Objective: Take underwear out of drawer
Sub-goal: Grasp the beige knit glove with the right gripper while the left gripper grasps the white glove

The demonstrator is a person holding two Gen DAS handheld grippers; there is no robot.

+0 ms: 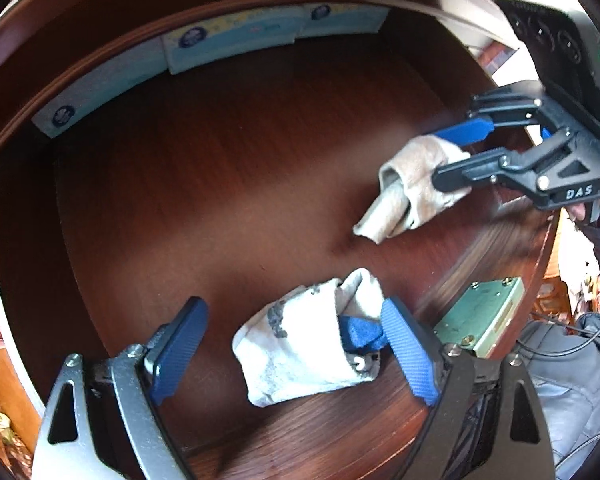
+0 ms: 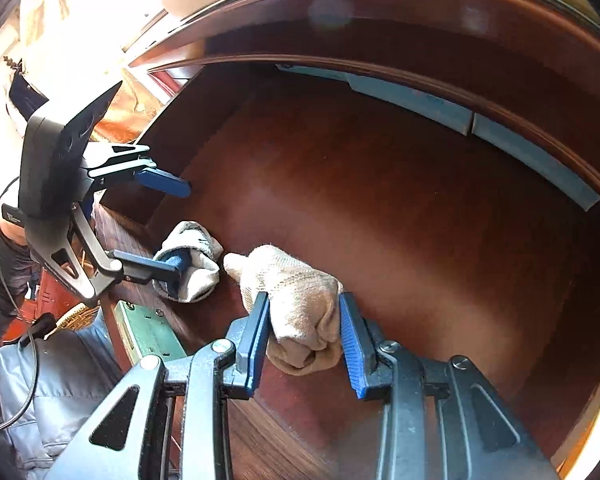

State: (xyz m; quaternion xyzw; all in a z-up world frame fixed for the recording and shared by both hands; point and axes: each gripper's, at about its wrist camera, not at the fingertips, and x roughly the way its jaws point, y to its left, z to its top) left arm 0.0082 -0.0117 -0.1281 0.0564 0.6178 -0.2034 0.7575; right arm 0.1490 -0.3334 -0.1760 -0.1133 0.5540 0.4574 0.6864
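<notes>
Inside the red-brown wooden drawer [image 1: 228, 168] lie two rolled pieces of underwear. The white, grey-marked one [image 1: 296, 356] lies between the fingers of my left gripper [image 1: 294, 310], which stands wide open over it. Its right pad [image 1: 410, 354] is beside a blue part of that roll. My right gripper [image 2: 303, 298] is shut on the beige roll [image 2: 300, 308], both pads pressing its sides. In the left wrist view the right gripper [image 1: 440, 158] holds the beige roll [image 1: 412, 188] just above the drawer floor. The right wrist view shows the left gripper [image 2: 180, 228] over the white roll [image 2: 198, 268].
Light blue flat boxes [image 1: 236, 36] stand along the drawer's back wall [image 2: 420, 96]. A green metal lock plate [image 1: 480, 320] is fixed to the drawer front [image 2: 148, 332]. A person's grey padded clothing [image 1: 572, 392] and a black cable are beside the drawer.
</notes>
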